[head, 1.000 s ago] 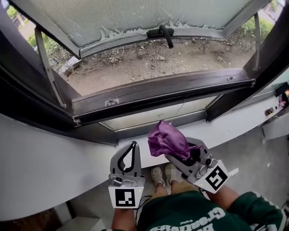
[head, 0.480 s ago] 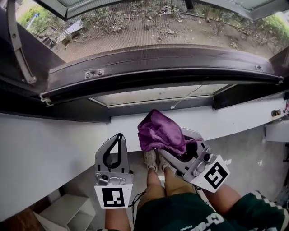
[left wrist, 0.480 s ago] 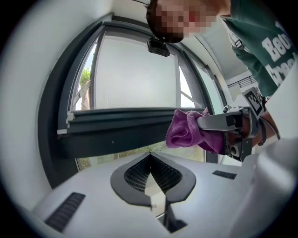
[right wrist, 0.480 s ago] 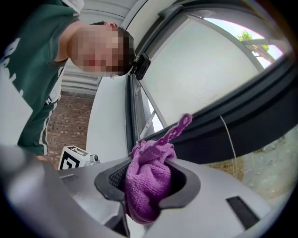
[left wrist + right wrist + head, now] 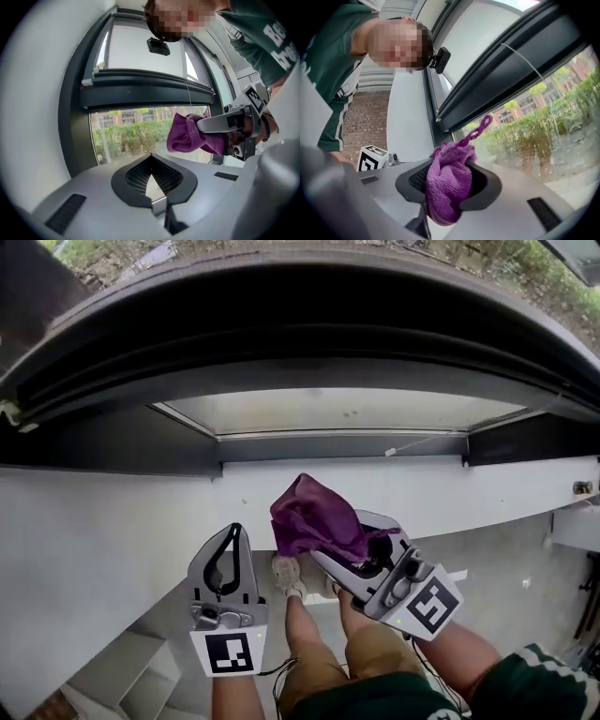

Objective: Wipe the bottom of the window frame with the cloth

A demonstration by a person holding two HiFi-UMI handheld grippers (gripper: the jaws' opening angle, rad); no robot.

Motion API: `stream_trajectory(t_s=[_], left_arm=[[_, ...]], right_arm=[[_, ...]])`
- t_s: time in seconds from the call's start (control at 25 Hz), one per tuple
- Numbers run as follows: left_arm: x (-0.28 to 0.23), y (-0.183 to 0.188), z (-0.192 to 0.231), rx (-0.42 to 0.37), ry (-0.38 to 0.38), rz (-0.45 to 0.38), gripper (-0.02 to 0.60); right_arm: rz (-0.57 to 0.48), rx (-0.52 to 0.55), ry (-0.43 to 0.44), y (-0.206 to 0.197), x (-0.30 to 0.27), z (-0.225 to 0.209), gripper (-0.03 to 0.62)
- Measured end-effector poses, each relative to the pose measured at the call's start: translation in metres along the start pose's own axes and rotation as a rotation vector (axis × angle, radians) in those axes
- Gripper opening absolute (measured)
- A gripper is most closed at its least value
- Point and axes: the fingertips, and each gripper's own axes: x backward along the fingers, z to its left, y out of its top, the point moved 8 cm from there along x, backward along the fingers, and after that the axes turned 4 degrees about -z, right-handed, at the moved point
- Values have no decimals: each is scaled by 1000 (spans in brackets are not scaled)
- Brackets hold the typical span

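Closest to the camera, at the lower edge of the head view, sit the person's dark green sleeve (image 5: 525,681) and bare legs, with pale shoes (image 5: 287,574) on the grey floor (image 5: 506,549) far below. Just ahead, the left tongs (image 5: 233,531) point forward with their two grey tips pressed together and nothing between them; a black loop-shaped gap shows behind the tips. Beside them to the right, and not touching them, the right tongs (image 5: 317,542) angle up and to the left, clamped on a bunched purple terry cloth (image 5: 312,515). The right gripper view shows the fabric bulging out from between the black pads, a small purple loop sticking up from the top. From above, the cloth's upper edge overlaps the broad white ledge (image 5: 103,521) under the window; whether it touches that ledge cannot be told. Beyond the ledge lies a pale, fixed lower glass pane (image 5: 337,410). Farther on, well apart from the cloth, runs the dark curved bottom rail of the window frame (image 5: 300,338). Green shrubs (image 5: 553,287) and bare ground show outside.
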Motion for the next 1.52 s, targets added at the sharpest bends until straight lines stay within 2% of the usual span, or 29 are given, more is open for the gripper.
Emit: stream_trajectory(t_s=[0.12,0.24,0.36,0.44,0.64,0.76,1.04,1.36,1.52], left_arm=[[-2,-42,12,47,-6,5,3],[1,-75,16,52,-19,10,3],[1,-83,10,33,-4,34,3],[-1,-90,11,49,8,37,3],[-9,-170,45,112,17,-5,3],[-18,-202,51,136,31,-13,3],[-25,-269,49,150,90,-13,3],[-21,-319,53,196,167,4,3],[-24,-332,60,202,185,16,3]], right_arm=[[41,5,24,-42,-23,6,153],[72,12,2,-84,-33,9,153],[75,-38,-13,-101,-36,8,152],[76,-37,-17,-111,-44,8,152],[96,13,-105,-188,-85,-1,152],[104,39,-131,-222,-93,-12,152],[148,24,-127,-308,-112,-26,152],[213,26,-74,-374,-143,-49,152],[258,34,-33,-399,-165,-56,152]])
